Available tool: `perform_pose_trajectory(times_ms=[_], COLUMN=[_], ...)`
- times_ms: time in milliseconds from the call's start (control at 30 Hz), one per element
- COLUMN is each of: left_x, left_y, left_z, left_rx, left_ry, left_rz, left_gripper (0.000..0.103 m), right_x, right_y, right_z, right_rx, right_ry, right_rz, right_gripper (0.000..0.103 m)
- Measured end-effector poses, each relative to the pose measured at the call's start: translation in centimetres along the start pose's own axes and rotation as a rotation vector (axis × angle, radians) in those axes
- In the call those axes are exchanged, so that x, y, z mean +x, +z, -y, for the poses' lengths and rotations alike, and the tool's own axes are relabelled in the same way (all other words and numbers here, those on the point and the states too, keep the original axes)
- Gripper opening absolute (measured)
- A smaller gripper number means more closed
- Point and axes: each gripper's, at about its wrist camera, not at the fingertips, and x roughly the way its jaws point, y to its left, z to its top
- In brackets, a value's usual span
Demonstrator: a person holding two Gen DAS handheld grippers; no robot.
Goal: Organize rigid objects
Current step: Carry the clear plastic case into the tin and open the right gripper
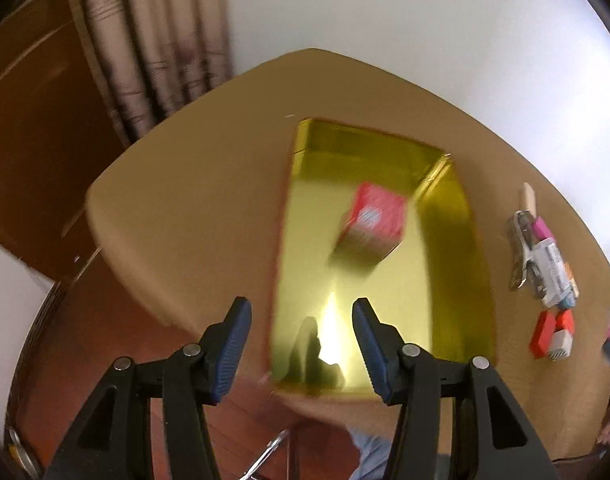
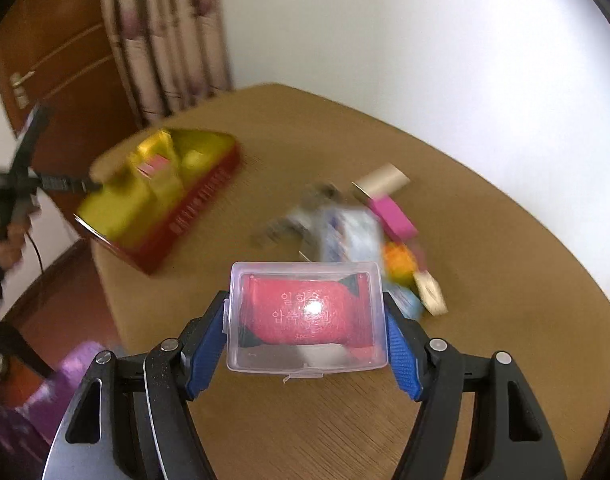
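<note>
A tin box [image 1: 385, 300] with a shiny gold inside stands open on the tan table [image 1: 185, 200]. A small red carton [image 1: 375, 220] lies in it. My left gripper [image 1: 301, 312] hovers over the tin's near end, open, with nothing between its blue pads. In the right wrist view my right gripper [image 2: 305, 308] is shut on a clear plastic case [image 2: 305, 316] with a red packet inside, held above the table. The tin [image 2: 193, 208], red on the outside, sits to the left there, with the left gripper [image 2: 91, 186] blurred at its edge.
A loose pile of small items [image 2: 365, 232] lies on the table right of the tin: pink, orange, white and beige pieces. In the left wrist view the same pile [image 1: 545, 264] shows with red blocks [image 1: 549, 332]. A curtain [image 1: 157, 40] and wooden door stand behind.
</note>
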Motion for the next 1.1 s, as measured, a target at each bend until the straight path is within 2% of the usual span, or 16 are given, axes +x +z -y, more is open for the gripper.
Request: perform_pose_trajectory(times_ms=[100, 200, 267, 367, 500, 600, 733, 1000, 1100], left_x=[-0.3, -1.2, -2.3, -3.9, -5.1, -5.0, -4.0, -1.9, -1.4], left_y=[-2.5, -4.3, -4.6, -4.5, -4.6, -4.6, -4.3, -4.2, -4.1], left_z=[-1.6, -3.0, -3.9, -5.1, -5.7, -5.8, -5.5, -5.9, -6.3], left_rx=[-0.026, -0.073, -0.115, -0.152, -0.166, -0.160, -0.143, -0.157, -0.180], left_ry=[0.031, 0.020, 0.028, -0.009, 0.024, 0.018, 0.009, 0.002, -0.008], left_rz=[-0.003, 0.047, 0.079, 0.146, 0.221, 0.218, 0.177, 0.112, 0.090], left_gripper=[0.055, 0.056, 0.056, 0.056, 0.056, 0.056, 0.056, 0.056, 0.056], right_x=[1.5, 3.8, 5.9, 8.9, 13.6, 16.7, 19.9, 24.9, 25.3], right_y=[3.6, 6.7, 8.4, 10.2, 11.5, 12.0, 12.6, 16.4, 17.0], right_z=[-4.0, -8.4, -11.4, -15.1, -18.6, -19.9, -20.4, -20.6, -19.9], right_rx=[-0.074, -0.151, -0.212, -0.272, -0.318, -0.328, -0.312, -0.292, -0.290], right_ry=[0.056, 0.108, 0.135, 0.159, 0.147, 0.141, 0.114, 0.081, 0.056], right_rz=[0.020, 0.008, -0.015, -0.052, -0.141, -0.213, -0.279, -0.287, -0.280], right_gripper=[0.068, 0.068, 0.068, 0.068, 0.068, 0.068, 0.068, 0.068, 0.068])
